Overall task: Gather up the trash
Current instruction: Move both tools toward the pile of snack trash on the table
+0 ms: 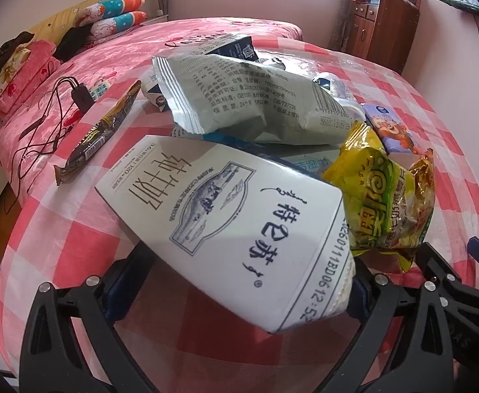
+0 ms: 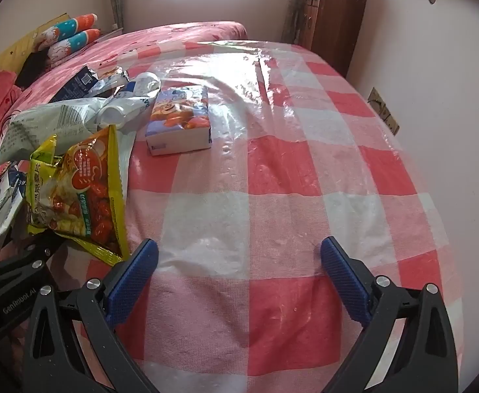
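One white milk carton [image 1: 236, 226] clamped between left gripper [image 1: 239, 281] jaws, above checkered table [image 2: 272, 177]. One yellow snack bag [image 1: 383, 196] just beside. Right gripper [image 2: 239, 258] wide open, empty.

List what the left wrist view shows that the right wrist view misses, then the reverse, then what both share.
Left only: a white milk carton between the left tongs, a brown wrapper, a black charger.
Right only: the open, empty right tongs, a wall socket.
Both: yellow snack bag, grey wet-wipe bag, tissue pack, checked tablecloth.
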`<state>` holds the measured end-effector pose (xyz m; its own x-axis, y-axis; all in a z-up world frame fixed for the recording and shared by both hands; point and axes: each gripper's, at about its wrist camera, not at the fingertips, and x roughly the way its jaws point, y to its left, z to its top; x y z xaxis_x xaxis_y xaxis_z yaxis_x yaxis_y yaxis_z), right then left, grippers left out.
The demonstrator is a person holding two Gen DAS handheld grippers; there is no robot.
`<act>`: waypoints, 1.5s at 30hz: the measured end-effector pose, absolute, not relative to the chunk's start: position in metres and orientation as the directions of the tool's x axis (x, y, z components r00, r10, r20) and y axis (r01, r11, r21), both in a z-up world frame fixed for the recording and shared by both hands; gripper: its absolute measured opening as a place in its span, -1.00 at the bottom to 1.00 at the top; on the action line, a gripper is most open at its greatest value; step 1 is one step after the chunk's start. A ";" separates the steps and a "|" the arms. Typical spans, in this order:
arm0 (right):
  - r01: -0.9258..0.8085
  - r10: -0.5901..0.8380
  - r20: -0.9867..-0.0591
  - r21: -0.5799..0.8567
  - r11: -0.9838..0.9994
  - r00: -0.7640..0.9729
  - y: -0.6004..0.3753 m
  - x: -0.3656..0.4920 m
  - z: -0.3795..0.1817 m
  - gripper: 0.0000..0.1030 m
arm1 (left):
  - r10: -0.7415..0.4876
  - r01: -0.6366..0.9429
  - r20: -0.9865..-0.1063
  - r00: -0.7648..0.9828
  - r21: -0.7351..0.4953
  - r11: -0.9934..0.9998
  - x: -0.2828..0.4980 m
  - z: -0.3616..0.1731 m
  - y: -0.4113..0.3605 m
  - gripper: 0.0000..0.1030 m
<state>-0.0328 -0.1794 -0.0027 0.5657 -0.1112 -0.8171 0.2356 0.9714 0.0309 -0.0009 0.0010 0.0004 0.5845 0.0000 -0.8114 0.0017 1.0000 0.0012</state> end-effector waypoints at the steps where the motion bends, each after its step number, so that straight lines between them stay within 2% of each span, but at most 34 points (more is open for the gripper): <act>1: 0.236 -0.122 -0.811 0.021 0.971 0.572 -0.180 -0.033 -0.001 0.90 | -0.001 0.003 -0.808 0.589 0.001 1.000 -0.003 0.003 0.000 0.93; 12: 0.241 -0.152 -0.736 0.016 0.971 0.660 -0.190 -0.073 0.033 0.90 | -0.062 0.042 -0.738 0.671 -0.046 0.998 -0.043 0.040 0.011 0.93; 29: 0.264 -0.188 -0.550 0.062 0.963 0.814 -0.192 -0.151 0.123 0.90 | -0.127 0.085 -0.627 0.768 -0.097 0.992 -0.109 0.109 0.036 0.93; 45: 0.252 -0.192 -0.483 0.061 0.966 0.854 -0.183 -0.182 0.150 0.90 | -0.133 0.079 -0.540 0.831 -0.121 0.989 -0.147 0.140 0.054 0.93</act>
